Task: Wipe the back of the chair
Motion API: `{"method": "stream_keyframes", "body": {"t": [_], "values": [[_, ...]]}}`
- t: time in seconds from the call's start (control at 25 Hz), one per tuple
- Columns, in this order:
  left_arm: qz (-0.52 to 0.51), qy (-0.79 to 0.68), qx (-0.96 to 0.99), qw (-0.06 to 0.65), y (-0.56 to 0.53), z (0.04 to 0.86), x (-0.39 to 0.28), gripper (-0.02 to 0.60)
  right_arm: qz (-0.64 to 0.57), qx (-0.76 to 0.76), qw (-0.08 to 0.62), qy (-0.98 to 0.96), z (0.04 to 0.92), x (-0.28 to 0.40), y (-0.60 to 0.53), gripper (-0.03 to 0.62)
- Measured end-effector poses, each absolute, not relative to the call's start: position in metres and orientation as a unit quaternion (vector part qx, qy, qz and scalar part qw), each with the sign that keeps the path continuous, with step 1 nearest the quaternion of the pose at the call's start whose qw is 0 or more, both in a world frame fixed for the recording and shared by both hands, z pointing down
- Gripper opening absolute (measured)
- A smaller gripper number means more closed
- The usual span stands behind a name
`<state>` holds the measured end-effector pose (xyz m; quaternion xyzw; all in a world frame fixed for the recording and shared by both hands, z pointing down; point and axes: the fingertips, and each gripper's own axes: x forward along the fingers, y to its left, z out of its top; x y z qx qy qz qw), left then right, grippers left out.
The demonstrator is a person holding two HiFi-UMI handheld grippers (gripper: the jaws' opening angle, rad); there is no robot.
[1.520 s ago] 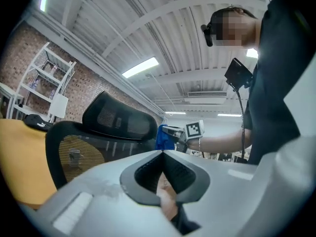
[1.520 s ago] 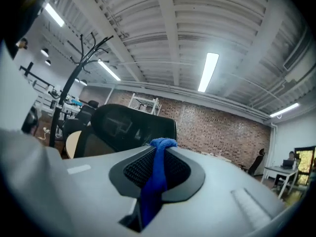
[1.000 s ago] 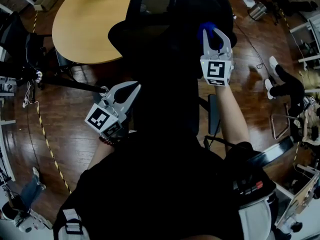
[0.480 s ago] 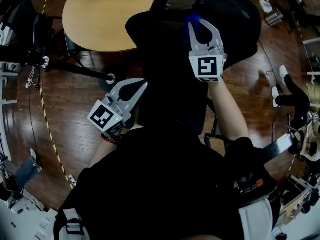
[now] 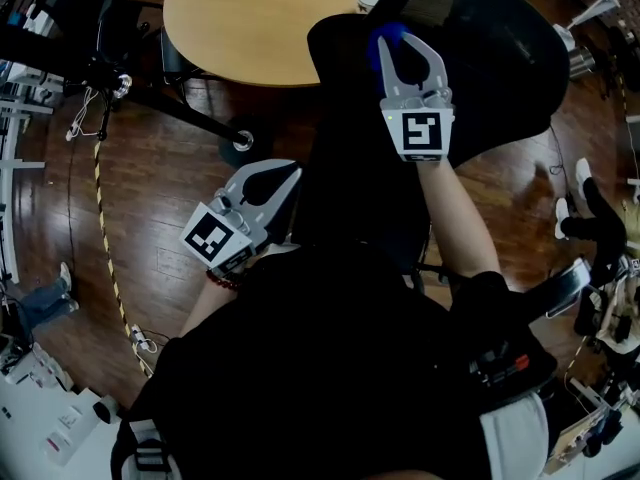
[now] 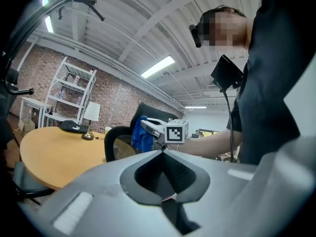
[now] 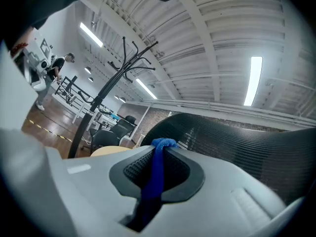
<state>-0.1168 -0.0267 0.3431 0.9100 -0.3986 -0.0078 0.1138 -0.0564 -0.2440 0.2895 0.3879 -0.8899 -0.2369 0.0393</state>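
Note:
The black office chair [image 5: 500, 58] stands in front of me, its mesh back [image 7: 247, 142] tilted toward the upper right of the head view. My right gripper [image 5: 398, 40] is against the left part of that back, shut on a blue cloth [image 5: 380, 48]. The cloth [image 7: 157, 172] hangs pinched between the jaws of the right gripper [image 7: 159, 147]. My left gripper [image 5: 288, 176] is lower, at the chair's left side, shut with nothing in it. The left gripper view looks past the left gripper [image 6: 163, 151] to the blue cloth [image 6: 139, 135] and the chair [image 6: 118, 144].
A round wooden table [image 5: 250, 18] stands just beyond the chair, with a small lamp [image 6: 91, 115] on it. A black stand's leg [image 5: 170, 108] crosses the wooden floor at left. Striped tape [image 5: 110, 278] runs along the floor. Someone's legs [image 5: 590, 208] are at right.
The right gripper has slid the cloth leftward across the chair back. The left gripper has stayed shut beside the chair. My head view has shifted, so the chair sits further right.

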Motion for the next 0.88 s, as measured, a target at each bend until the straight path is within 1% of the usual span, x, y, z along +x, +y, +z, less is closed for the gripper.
{"method": "stream_keyframes", "body": {"t": [0.12,0.32,0.44,0.48,0.56,0.6,0.64,0.76,0.88], "values": [[-0.008,-0.401,0.909,0.115,-0.022,0.343,-0.124,0.003,-0.240,0.382,0.043,-0.891,0.288,-0.065,-0.238,0.036],[-0.008,-0.374,0.922,0.104,-0.015,0.340,-0.118,0.003,-0.289,0.333,0.043,-0.897,0.266,-0.091,-0.200,0.036],[-0.013,-0.331,0.938,0.100,-0.017,0.339,-0.107,0.003,-0.298,0.338,0.043,-0.892,0.248,-0.082,-0.171,0.036],[-0.014,-0.317,0.943,0.101,-0.018,0.340,-0.102,0.003,-0.289,0.346,0.033,-0.892,0.244,-0.073,-0.161,0.035],[-0.014,-0.291,0.951,0.106,-0.022,0.345,-0.087,0.003,-0.239,0.378,-0.038,-0.894,0.233,-0.042,-0.145,0.037],[-0.013,-0.281,0.953,0.109,-0.023,0.348,-0.077,0.003,-0.216,0.396,-0.063,-0.890,0.232,-0.019,-0.139,0.036],[-0.011,-0.273,0.956,0.111,-0.025,0.351,-0.067,0.003,-0.204,0.416,-0.061,-0.884,0.237,0.008,-0.134,0.036],[0.007,-0.257,0.961,0.101,-0.031,0.365,-0.035,0.003,-0.180,0.489,0.008,-0.853,0.268,0.114,-0.115,0.037],[0.028,-0.249,0.965,0.075,-0.046,0.384,-0.013,0.003,-0.153,0.556,0.073,-0.813,0.292,0.216,-0.095,0.037]]}}
